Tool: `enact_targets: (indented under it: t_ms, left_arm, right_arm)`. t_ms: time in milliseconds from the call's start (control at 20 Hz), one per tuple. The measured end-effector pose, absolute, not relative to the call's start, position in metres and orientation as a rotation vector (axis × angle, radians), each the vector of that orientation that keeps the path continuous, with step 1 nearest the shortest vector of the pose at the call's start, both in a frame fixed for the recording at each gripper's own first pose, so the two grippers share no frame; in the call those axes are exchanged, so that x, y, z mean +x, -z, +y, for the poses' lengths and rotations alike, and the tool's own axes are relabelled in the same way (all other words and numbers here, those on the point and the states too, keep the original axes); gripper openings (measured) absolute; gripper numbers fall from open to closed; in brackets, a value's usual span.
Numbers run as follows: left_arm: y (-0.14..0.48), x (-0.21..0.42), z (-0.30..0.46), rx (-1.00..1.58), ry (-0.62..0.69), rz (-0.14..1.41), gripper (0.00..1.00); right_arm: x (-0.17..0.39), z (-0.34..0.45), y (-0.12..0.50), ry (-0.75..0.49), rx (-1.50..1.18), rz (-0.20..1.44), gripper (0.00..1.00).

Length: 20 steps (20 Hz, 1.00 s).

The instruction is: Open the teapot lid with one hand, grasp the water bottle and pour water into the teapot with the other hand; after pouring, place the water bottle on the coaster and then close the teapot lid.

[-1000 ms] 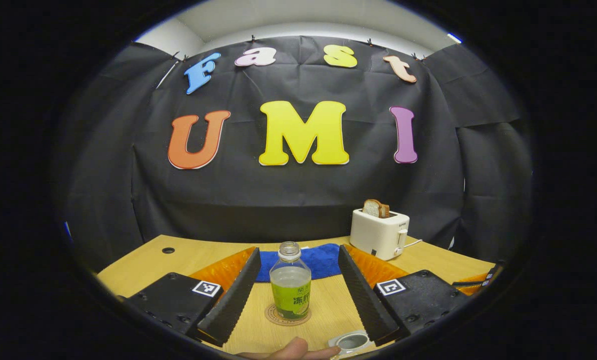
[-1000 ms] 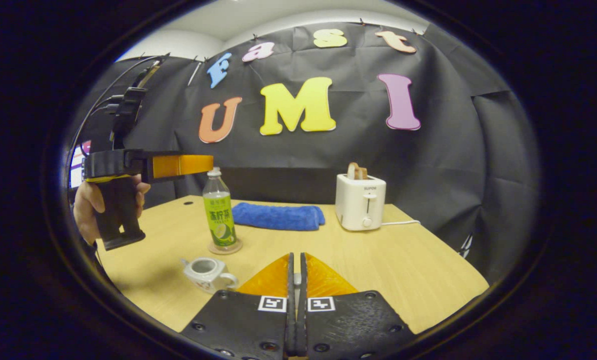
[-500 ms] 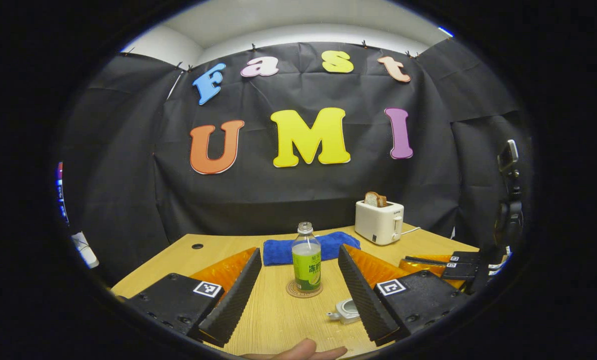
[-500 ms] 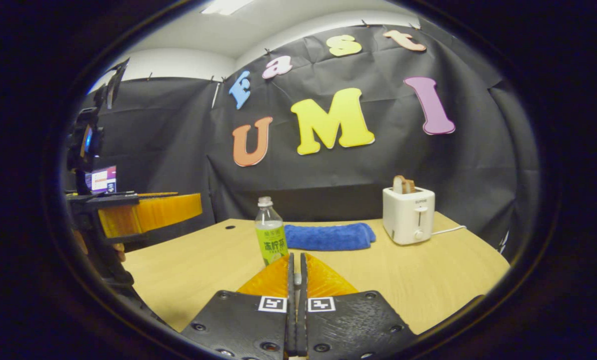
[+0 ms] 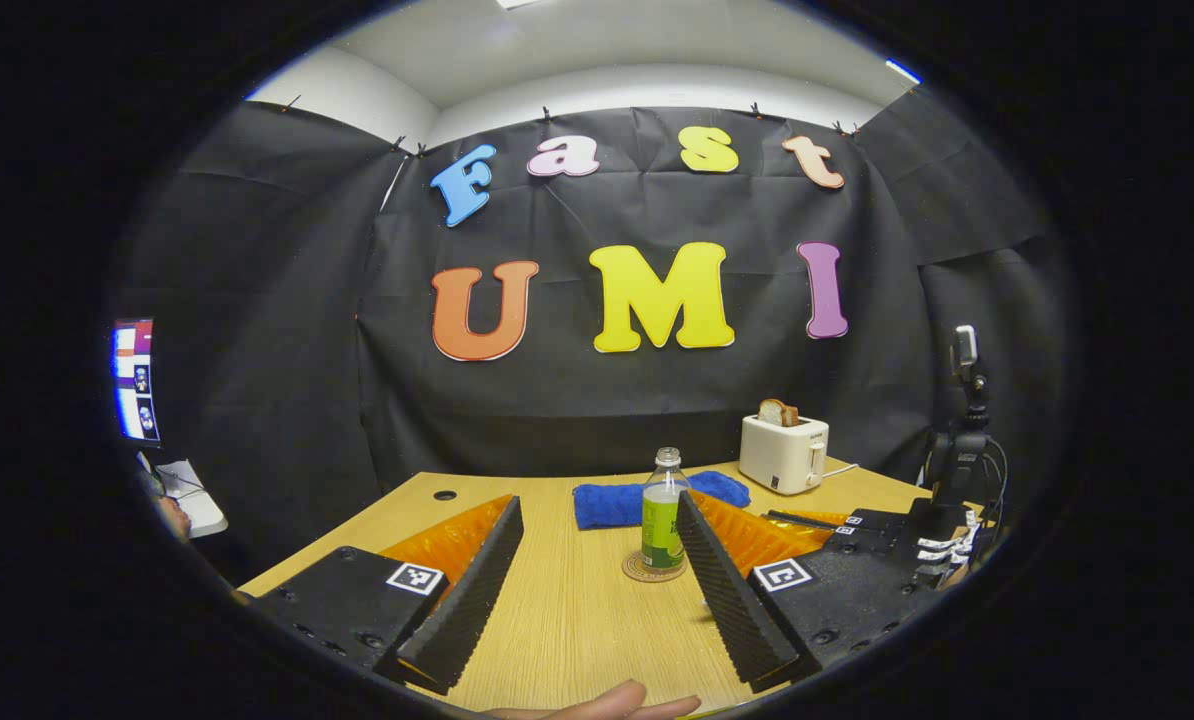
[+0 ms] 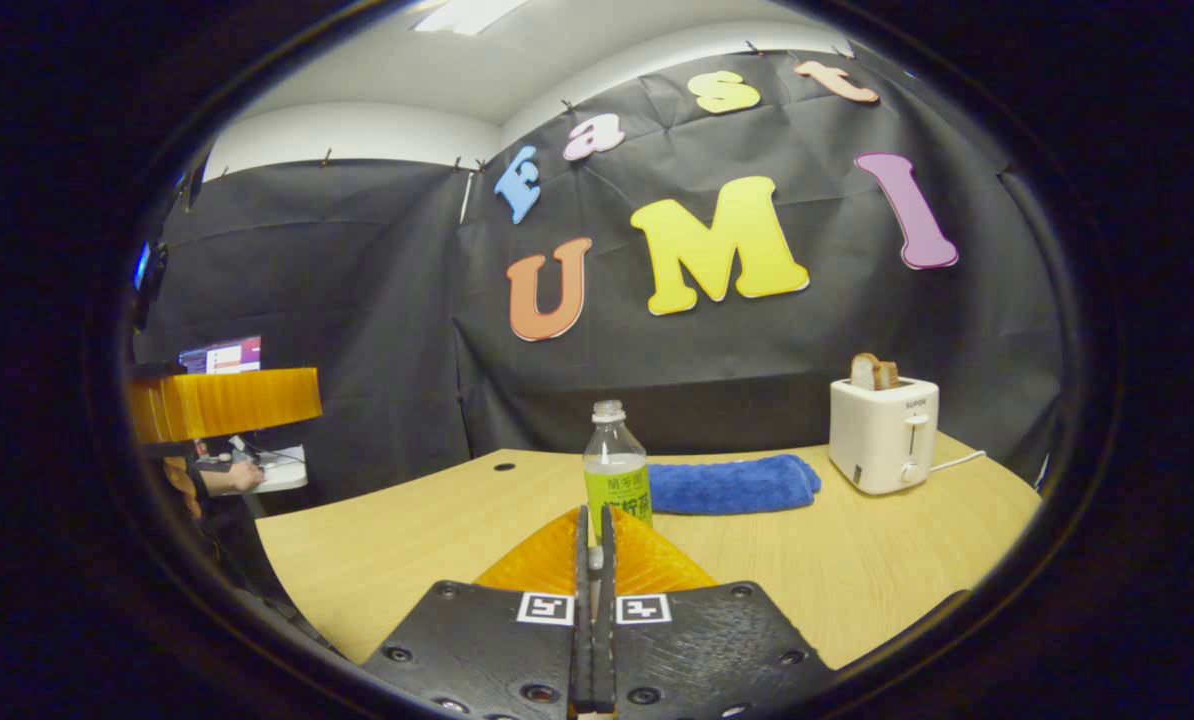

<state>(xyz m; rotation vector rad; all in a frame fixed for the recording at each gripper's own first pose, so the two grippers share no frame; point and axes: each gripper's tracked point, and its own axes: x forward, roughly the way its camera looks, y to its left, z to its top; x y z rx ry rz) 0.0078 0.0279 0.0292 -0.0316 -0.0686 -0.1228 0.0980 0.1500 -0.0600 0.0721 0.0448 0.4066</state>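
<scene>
One water bottle (image 5: 663, 507), capless, on one coaster (image 5: 647, 570) near the desk's (image 5: 577, 620) middle. One blue towel (image 5: 617, 503) and one toaster (image 5: 783, 453) toward the far edge, one bread slice (image 5: 777, 411) in it. Two grippers (image 5: 597, 590) (image 6: 593, 560).
</scene>
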Motion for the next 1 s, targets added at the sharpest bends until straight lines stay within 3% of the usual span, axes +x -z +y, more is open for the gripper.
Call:
enact_targets:
  t_ms: [550, 1000]
  left_arm:
    - [-0.019, 0.018, 0.042, -0.009, 0.111, -0.039, 0.96]
    - [-0.016, 0.021, 0.039, -0.029, 0.137, -0.028, 0.96]
  right_arm:
    - [0.121, 0.148, 0.132, -0.37, 0.106, 0.202, 0.01]
    - [0.13, 0.15, 0.135, -0.337, 0.086, 0.2, 0.0]
